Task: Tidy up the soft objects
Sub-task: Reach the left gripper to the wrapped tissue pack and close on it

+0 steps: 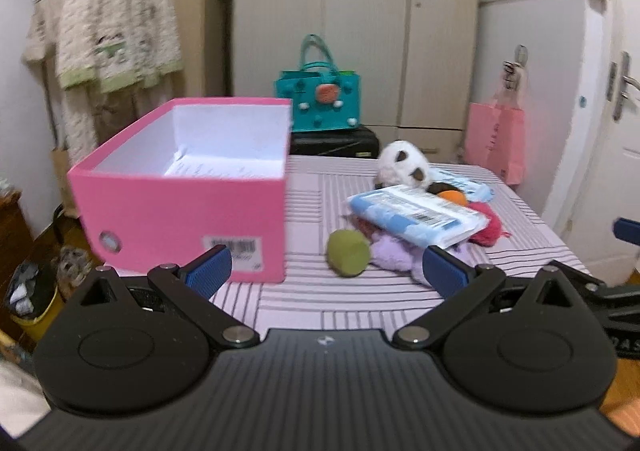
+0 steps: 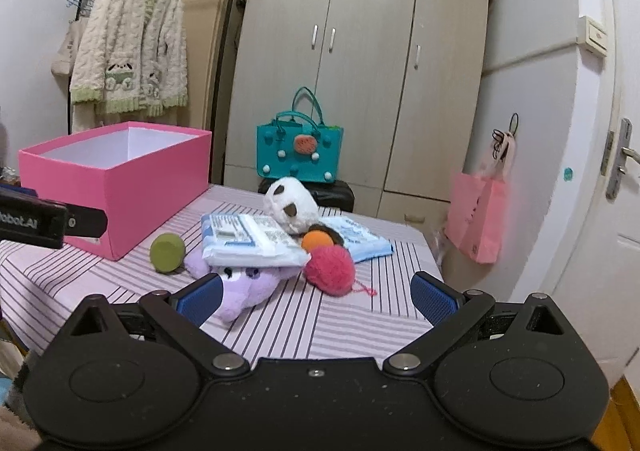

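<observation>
On the striped tabletop (image 2: 100,283) the soft toys lie heaped, purple plush (image 2: 244,287) under a tissue pack (image 2: 248,239), just beside the empty pink box (image 2: 120,187) likely meant for them, while left claw (image 1: 326,273) and right claw (image 2: 316,297) hover spread, holding nothing.

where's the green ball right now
The green ball sits on the striped table, between the pink box on its left and the purple plush on its right, in front of the tissue pack.
</observation>
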`<state>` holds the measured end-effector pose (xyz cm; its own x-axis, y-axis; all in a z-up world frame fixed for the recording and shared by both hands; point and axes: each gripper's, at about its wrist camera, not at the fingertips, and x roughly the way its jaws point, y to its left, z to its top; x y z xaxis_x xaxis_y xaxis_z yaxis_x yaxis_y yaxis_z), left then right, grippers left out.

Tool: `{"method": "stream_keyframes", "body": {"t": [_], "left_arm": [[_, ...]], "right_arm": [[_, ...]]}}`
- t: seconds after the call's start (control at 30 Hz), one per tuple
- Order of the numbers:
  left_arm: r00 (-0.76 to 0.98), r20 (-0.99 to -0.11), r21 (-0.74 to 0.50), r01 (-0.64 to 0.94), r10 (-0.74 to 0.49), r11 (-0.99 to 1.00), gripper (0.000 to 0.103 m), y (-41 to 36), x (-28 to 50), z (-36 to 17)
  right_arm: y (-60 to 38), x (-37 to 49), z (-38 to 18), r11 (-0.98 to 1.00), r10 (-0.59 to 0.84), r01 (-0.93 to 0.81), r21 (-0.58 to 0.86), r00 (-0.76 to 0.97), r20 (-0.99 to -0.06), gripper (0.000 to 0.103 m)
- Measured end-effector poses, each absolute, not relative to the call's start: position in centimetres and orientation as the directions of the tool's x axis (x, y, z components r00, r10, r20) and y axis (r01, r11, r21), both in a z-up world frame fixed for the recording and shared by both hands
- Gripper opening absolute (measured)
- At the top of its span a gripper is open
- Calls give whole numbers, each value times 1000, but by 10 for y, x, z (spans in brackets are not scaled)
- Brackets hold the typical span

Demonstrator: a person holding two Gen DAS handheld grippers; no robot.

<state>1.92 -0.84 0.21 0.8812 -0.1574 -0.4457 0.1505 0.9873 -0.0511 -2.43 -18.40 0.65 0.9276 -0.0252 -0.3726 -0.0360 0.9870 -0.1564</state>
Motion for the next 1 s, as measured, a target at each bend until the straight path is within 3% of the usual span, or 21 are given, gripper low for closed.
{"method": "stream_keyframes", "body": {"t": [0.23, 0.37, 0.5, 0.8, 1.0], "left_arm": [[861, -413, 21, 335, -297, 942, 103, -29, 32, 20], [810, -461, 14, 417, -364, 909, 101, -40, 46, 26], [795, -500, 84, 439, -344, 894, 100, -57, 66, 31], [669, -673, 121, 521, -316, 845, 95, -81, 140, 48], [432, -859, 10, 547, -273, 837, 90, -92, 207, 33]], "right_arm": [[-213, -3, 4, 985, 169, -169, 37, 897, -408, 102], [-216, 14, -1, 973, 231, -205, 107, 868, -439, 102], [-215, 33, -12, 963, 268, -235, 129, 844, -464, 101], [-207, 63, -21, 921, 388, -344, 181, 781, -489, 99], [-203, 87, -24, 916, 402, -334, 224, 743, -536, 93]]}}
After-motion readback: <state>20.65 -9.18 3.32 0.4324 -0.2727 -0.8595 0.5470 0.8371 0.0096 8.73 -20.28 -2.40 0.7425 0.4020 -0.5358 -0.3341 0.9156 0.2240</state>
